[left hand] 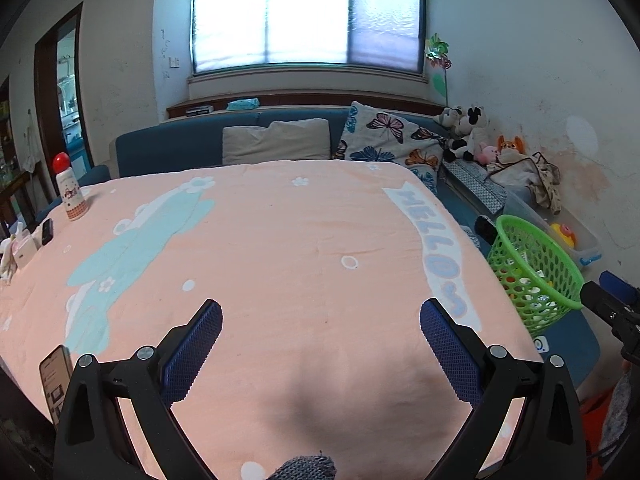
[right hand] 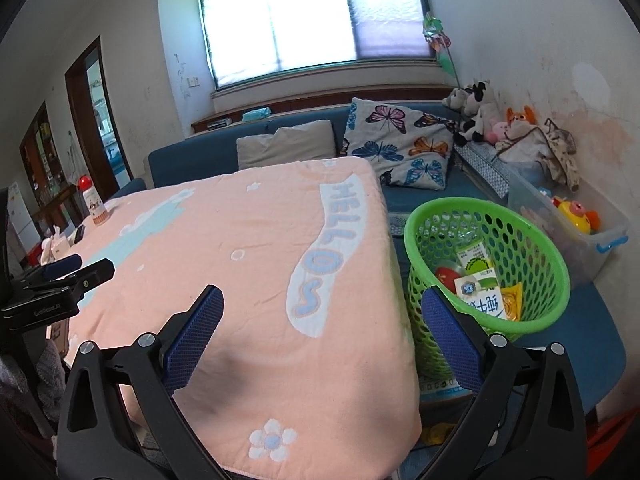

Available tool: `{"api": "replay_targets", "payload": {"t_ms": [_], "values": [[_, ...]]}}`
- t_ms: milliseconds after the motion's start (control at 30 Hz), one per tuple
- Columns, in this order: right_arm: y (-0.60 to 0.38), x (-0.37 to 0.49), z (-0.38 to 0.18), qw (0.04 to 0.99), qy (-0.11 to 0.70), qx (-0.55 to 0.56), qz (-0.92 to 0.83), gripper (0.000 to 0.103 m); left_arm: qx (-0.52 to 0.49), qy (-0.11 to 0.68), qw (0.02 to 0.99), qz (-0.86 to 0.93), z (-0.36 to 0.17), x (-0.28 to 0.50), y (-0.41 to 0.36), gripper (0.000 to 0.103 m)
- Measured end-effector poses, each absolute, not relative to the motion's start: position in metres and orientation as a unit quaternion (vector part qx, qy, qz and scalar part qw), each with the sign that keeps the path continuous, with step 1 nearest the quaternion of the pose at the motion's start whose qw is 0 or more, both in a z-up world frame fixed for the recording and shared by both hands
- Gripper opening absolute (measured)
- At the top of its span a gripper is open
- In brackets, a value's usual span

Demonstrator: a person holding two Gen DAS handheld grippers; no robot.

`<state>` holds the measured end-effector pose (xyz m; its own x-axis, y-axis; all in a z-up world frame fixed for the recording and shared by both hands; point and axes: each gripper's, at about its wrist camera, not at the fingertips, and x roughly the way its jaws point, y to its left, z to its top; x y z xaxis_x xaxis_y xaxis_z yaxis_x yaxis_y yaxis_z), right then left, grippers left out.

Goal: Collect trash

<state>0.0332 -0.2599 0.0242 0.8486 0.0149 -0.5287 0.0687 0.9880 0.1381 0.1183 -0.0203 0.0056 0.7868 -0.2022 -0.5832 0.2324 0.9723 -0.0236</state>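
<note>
A green mesh basket stands to the right of the table, holding milk cartons, a red item and an orange wrapper. In the left wrist view the basket shows past the table's right edge. My left gripper hovers open over the pink tablecloth, nothing between its blue pads. My right gripper is open over the table's near right corner, its right finger in front of the basket. The left gripper shows at the right wrist view's left edge.
On the table's left side stand a red-capped bottle, a small white box, a dark device and a phone. A blue sofa with pillows lies behind. A clear bin of toys sits beyond the basket.
</note>
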Motion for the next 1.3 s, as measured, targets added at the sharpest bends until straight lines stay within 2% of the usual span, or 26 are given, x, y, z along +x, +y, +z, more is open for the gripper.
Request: {"api": "replay_targets", "payload": {"t_ms": [1300], "values": [[-0.243,0.030,0.024,0.961,0.271,0.059,-0.016,0.098,0.032,0.287,0.954,-0.079,0.006,0.103,-0.010,0.096]]}}
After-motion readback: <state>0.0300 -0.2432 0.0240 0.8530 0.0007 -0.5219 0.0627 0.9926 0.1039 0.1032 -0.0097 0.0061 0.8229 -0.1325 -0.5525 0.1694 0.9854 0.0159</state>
